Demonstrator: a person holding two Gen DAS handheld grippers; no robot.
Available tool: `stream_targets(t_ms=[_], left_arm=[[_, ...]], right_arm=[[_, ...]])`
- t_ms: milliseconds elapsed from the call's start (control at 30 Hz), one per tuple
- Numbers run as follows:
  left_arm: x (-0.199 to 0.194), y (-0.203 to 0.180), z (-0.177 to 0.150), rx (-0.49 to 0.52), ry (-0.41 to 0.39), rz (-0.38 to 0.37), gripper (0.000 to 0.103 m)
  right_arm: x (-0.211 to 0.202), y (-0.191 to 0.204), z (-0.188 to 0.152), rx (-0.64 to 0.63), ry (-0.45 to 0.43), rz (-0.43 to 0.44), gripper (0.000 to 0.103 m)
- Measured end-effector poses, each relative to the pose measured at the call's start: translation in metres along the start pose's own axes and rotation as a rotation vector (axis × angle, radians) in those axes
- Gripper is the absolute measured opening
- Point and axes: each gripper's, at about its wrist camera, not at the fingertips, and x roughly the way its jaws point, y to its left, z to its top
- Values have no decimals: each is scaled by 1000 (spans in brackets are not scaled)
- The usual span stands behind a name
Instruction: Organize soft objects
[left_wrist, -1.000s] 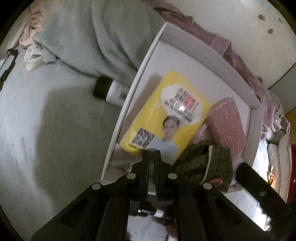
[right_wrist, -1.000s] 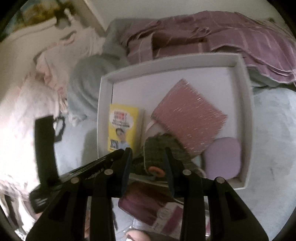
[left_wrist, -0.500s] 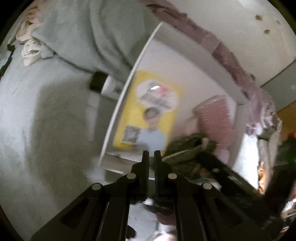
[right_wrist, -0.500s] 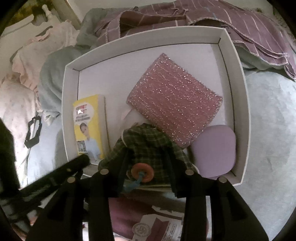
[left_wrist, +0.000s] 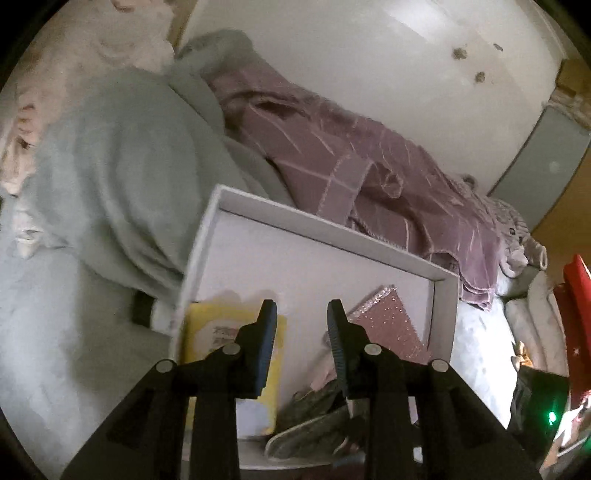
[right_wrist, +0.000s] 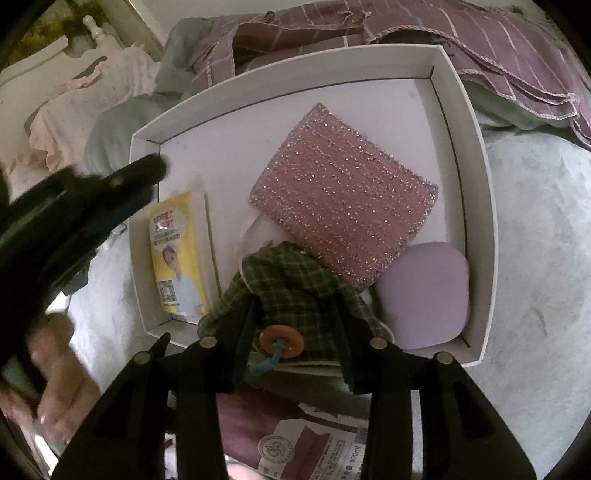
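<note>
This is a bedroom in a home. The things lie on a bed covered with a pale blue-grey fleece sheet (right_wrist: 535, 229). Beyond the fingers, a mauve checked blanket with a stitched edge (left_wrist: 354, 162) lies crumpled against a plain white wall (left_wrist: 369, 62). A heaped pale green fleece blanket (left_wrist: 110, 177) sits left of it, and farther left lies pink frilled bedding (right_wrist: 92, 92). A white turned bedpost (right_wrist: 94, 27) stands at the far left corner. A shallow white cardboard box (right_wrist: 476, 177) rests on the sheet just ahead of the fingers.
</note>
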Motion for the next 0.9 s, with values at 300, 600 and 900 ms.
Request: stream_targets(t_ms=[300, 600, 900], left_arm=[[27, -3, -19, 90, 83, 131, 20], [21, -3, -47, 186, 129, 247, 19], [19, 16, -57, 48, 243, 272, 15]], right_arm=[[-3, -5, -3, 6, 5, 3, 41], [-2, -3, 1, 10, 14, 11, 41], [-3, -2, 0, 8, 16, 9, 41]])
